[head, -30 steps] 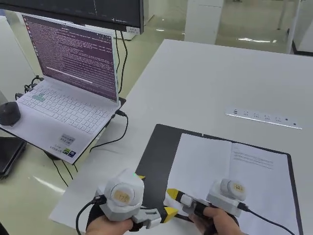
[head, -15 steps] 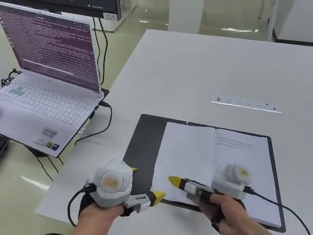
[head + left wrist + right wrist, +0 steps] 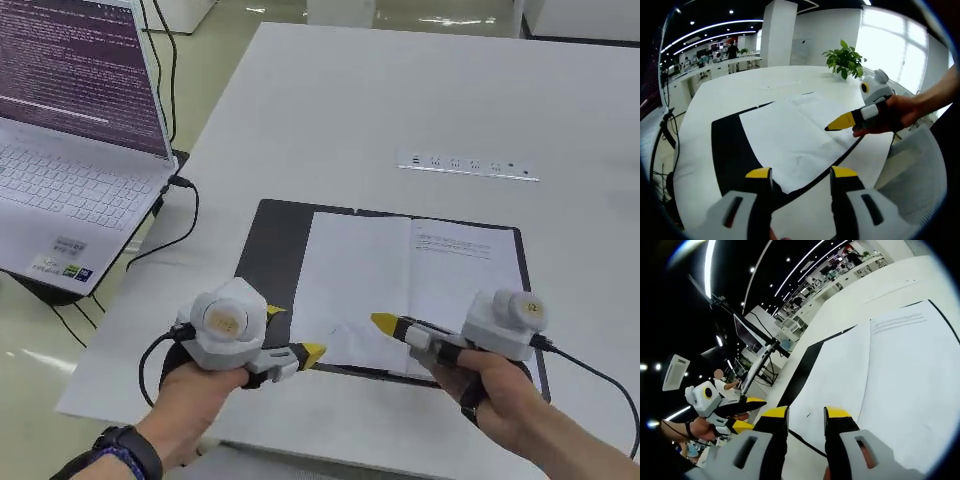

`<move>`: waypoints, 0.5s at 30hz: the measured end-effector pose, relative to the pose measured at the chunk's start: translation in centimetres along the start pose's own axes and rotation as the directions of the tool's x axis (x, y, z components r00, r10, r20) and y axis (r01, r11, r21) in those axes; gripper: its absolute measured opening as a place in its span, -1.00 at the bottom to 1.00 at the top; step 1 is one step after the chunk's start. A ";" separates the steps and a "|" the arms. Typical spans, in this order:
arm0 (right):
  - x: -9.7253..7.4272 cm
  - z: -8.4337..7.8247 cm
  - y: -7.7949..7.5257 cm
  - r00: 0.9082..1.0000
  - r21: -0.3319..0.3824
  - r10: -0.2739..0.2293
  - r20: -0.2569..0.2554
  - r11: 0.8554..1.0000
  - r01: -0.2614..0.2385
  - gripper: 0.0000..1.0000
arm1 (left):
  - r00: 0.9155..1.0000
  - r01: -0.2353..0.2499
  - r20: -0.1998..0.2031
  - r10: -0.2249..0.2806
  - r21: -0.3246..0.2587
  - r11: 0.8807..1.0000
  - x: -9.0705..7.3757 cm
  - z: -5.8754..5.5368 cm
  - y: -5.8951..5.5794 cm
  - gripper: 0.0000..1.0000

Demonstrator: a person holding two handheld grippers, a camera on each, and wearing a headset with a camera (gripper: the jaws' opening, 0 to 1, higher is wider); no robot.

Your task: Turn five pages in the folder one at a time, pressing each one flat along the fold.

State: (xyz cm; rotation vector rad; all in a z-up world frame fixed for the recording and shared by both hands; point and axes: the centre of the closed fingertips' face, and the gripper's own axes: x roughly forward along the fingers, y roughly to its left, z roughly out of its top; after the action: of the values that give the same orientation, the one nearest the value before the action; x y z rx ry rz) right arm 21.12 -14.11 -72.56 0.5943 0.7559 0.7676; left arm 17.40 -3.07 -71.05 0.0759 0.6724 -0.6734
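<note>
The black folder lies open on the white worktop, just ahead of both claws. The left claw hovers at the near left corner of the folder, its 2 yellow-tipped jaws wide apart and holding nothing. The right claw is near it on the right, not touching. It points toward the left claw above the near edge of the white left page, and its jaws have a small gap with nothing inside. The right page, with some printed lines at its far end, lies flat beyond the right claw. A laptop stands well away to the left of the left claw.
</note>
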 end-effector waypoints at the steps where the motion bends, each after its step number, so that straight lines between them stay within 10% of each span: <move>1: -0.1 0.0 -0.1 1.000 0.001 -0.002 0.003 1.000 0.002 -0.48 | 1.000 0.002 -0.003 -0.002 0.004 1.000 0.1 0.0 0.0 -0.15; 15: -2.8 -0.2 -2.5 0.998 0.050 -0.056 0.043 0.997 0.053 -0.57 | 0.998 -0.006 -0.056 0.004 -0.037 0.999 3.3 -1.9 0.9 -0.66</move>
State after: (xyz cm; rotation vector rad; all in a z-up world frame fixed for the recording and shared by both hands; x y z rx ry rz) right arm 20.59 -17.71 -73.41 0.6300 0.7490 0.6855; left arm 18.77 -3.66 -74.62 0.0624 0.7379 -0.6554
